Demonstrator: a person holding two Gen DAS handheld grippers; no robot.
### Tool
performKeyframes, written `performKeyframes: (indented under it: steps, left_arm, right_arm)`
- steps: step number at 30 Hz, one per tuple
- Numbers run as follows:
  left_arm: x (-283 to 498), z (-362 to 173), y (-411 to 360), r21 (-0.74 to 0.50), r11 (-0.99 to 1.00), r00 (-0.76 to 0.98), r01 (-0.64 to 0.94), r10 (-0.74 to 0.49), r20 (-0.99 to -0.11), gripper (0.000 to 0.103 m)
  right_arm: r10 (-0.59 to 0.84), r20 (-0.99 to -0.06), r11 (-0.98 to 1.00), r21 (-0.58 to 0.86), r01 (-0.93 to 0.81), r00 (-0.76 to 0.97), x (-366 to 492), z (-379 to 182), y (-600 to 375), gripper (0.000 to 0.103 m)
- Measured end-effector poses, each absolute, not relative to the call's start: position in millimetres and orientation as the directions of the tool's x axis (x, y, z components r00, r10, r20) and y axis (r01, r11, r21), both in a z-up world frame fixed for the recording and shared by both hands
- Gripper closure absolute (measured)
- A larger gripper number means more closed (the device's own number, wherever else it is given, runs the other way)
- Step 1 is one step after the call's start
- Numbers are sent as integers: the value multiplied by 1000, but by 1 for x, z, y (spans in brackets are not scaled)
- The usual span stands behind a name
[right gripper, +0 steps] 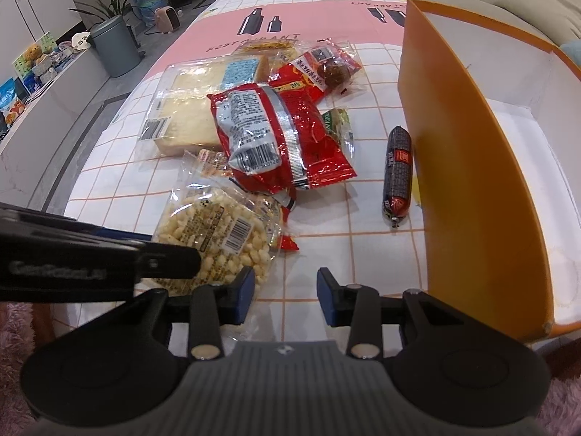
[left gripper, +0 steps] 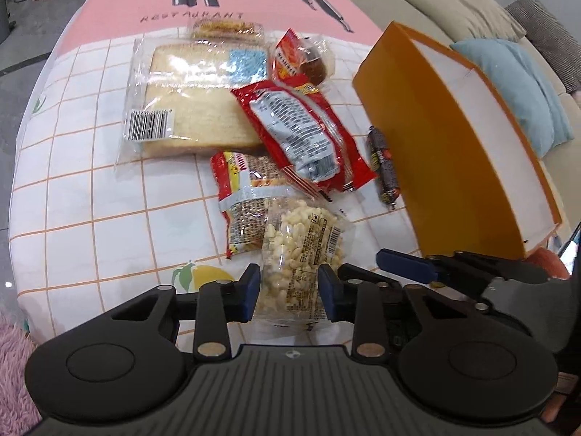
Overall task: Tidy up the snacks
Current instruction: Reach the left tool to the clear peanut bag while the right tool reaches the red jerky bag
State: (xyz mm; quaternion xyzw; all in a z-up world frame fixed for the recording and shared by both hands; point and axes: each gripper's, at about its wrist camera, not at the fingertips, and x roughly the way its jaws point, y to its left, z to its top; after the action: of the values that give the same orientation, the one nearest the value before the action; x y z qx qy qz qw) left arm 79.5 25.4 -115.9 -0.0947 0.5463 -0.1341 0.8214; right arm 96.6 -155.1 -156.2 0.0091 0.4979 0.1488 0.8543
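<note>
A clear pack of puffed rice (left gripper: 301,239) lies at the near end of a heap of snacks on the tiled tablecloth. My left gripper (left gripper: 288,290) is shut on its near end, a blue pad against each side. In the right wrist view one of its fingers (right gripper: 170,259) reaches in from the left over the same pack (right gripper: 218,232). My right gripper (right gripper: 285,290) stands open over bare cloth, nothing between its pads. An orange box (right gripper: 472,167) with a white inside stands on the right, seen as the orange box (left gripper: 454,145) in the left wrist view. A dark sausage (right gripper: 397,170) lies against its wall.
Behind the rice pack lie a red foil bag (left gripper: 305,134), a red-and-clear biscuit pack (left gripper: 239,203), sliced bread in clear wrap (left gripper: 189,98) and a small cake pack (right gripper: 332,69). A sofa with a blue cushion (left gripper: 526,83) is beyond the box. A grey bin (right gripper: 114,47) stands on the floor.
</note>
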Motion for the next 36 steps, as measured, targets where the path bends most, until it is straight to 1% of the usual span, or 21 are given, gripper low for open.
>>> performKeyframes:
  steps: [4,9,11,12,14,17,20,22,24,26,28,31,33,34,36]
  left_arm:
    - [78,-114,19,-280,952,381,120,-305,-873,65]
    - [78,-112,13,-285,949,391,132,-314,-865,65]
    - [76,-108,18,-334,933,399,135,-360,-843,65]
    - [76,-107,22,-377,917,402,130,-397,-825,64]
    - [78,-109,31,-443,892,397,88,-439,-806,64]
    - [86,-119,31,-404,913,381,56,-394,-837,64]
    - [90,-128,32,-380,925,366,26,-363,-857,64]
    - [91,-134,34,-367,930,356,0,-343,-869,60]
    - [92,-138,32,-345,938,356,2,-323,-877,41]
    - [92,-140,29,-324,946,356,9,-306,-883,32]
    - [93,-145,28,-343,939,343,16,-328,-880,32]
    - [94,-148,24,-362,932,341,26,-348,-873,37]
    - [94,-146,21,-361,931,351,44,-353,-867,46]
    - [93,-143,20,-357,933,358,48,-350,-866,48]
    - [89,-136,19,-359,931,376,65,-356,-856,58]
  right_arm:
    - [260,-848,957,163,-240,462,96,-156,-156,66]
    - [246,-848,962,157,-222,470,96,-156,-161,66]
    - [247,-848,964,165,-210,469,97,-157,-165,66]
    - [248,-848,964,171,-202,468,97,-158,-167,66]
    - [245,-850,967,181,-179,466,99,-159,-171,66]
    - [254,-850,965,194,-174,461,100,-160,-172,66]
    - [249,-847,965,174,-196,470,98,-160,-167,66]
    - [253,-846,962,171,-211,469,97,-161,-165,66]
    - [252,-845,962,163,-220,472,96,-160,-163,66]
    - [246,-844,962,155,-224,476,95,-161,-162,66]
    - [245,-844,963,154,-223,476,94,-160,-161,66]
    - [243,-844,963,150,-225,478,94,-161,-161,66]
    - [243,-844,963,151,-222,478,95,-161,-162,66]
    - [244,-844,963,154,-220,477,95,-161,-162,66]
    - [243,-845,964,158,-212,476,95,-161,-164,66]
